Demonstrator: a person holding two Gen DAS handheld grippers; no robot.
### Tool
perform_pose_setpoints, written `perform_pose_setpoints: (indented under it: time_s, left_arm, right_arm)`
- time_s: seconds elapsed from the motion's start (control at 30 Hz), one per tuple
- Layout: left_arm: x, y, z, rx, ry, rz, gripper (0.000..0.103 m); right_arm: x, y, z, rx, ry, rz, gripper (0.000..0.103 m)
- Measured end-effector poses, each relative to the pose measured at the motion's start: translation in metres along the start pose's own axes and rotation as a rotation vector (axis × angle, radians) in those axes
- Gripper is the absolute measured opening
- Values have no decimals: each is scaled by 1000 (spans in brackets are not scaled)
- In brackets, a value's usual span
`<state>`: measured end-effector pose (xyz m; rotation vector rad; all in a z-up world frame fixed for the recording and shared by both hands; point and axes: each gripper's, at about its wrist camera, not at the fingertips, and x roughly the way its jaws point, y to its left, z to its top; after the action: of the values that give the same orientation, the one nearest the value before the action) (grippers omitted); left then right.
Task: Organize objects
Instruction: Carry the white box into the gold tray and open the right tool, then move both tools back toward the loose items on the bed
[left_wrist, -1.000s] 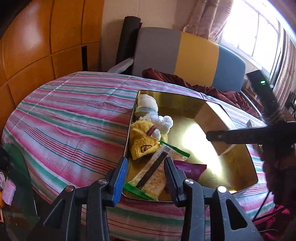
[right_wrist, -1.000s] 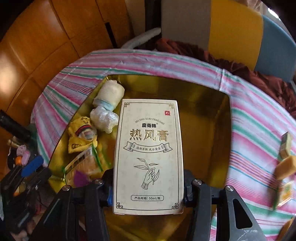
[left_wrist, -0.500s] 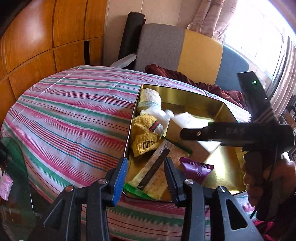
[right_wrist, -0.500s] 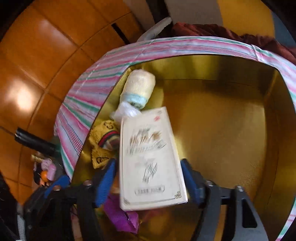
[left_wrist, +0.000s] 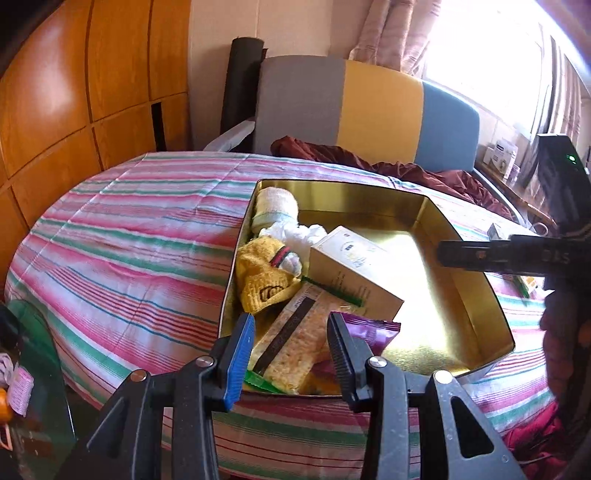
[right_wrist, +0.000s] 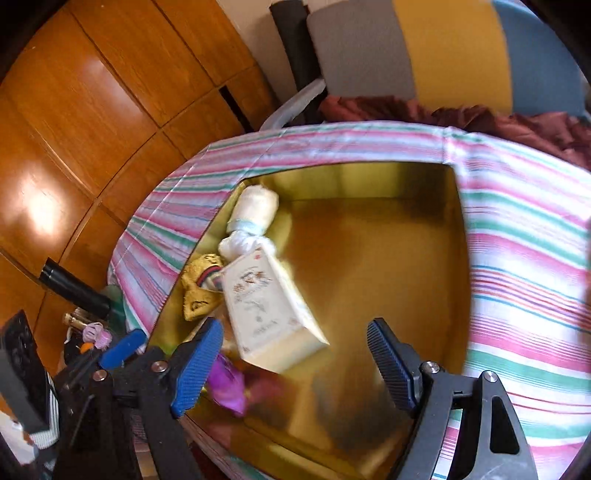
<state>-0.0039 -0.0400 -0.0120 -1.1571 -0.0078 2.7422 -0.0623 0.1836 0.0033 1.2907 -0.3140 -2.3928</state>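
- While the left gripper (left_wrist: 291, 345) hangs over the near rim of the gold tin (left_wrist: 465, 254) with nothing between its narrowly parted jaws, the box (left_wrist: 354, 273) lies inside, tilted against the socks (left_wrist: 264, 277); the right half of the floor is bare.
- Seen from the right wrist, the right gripper (right_wrist: 295, 363) is opening, clear of the box (right_wrist: 266, 310); open floor reaches to the far wall.

Cream carton (right_wrist: 268, 309) lying in the gold tin (right_wrist: 369, 181), printing on its face blurred and unreadable, dark band on the cracker packet (left_wrist: 295, 339) too small to read
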Motion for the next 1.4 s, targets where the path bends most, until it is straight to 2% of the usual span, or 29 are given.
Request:
perform_pose_setpoints:
  time_s: [0.3,0.53,0.7,0.83,0.87,0.93,1.0,1.13,1.2,1.3,1.33,1.4]
  left_arm:
    - [-8,-22,2,59,-14,-26,41]
    - [-14,-49,9,114,-16,-93,41]
    - [-14,-81,22,177,-18,-145,41]
    - [-9,-118,31,238,-2,-202,41]
    - [-7,-127,32,250,5,-216,41]
    - [-3,-148,36,274,14,-243,41]
    - [2,-171,40,301,28,-272,41]
    - [14,-215,50,345,67,-324,41]
    - [21,-236,54,363,81,-346,43]
    - [31,-261,60,371,105,-373,55]
    - [36,-271,62,369,115,-382,63]
    - [45,-286,65,371,127,-398,67]
  right_arm:
    - [-71,-77,-11,95,-93,-158,83]
    - [-126,-156,-11,189,-167,-344,87]
    - [-163,-232,-21,344,-241,-493,87]
    - [-185,-292,-49,594,-303,-582,87]
    - [-191,-304,-54,678,-313,-579,87]
    - [-207,-318,-64,780,-386,-536,87]
    - [-218,-325,-71,832,-421,-527,87]
    - [-224,-338,-81,924,-442,-440,88]
    - [-223,-339,-82,940,-441,-427,89]
    - [-220,-337,-82,939,-434,-400,89]
    - [-219,-336,-82,936,-434,-393,89]
    - [-218,-334,-82,933,-439,-382,90]
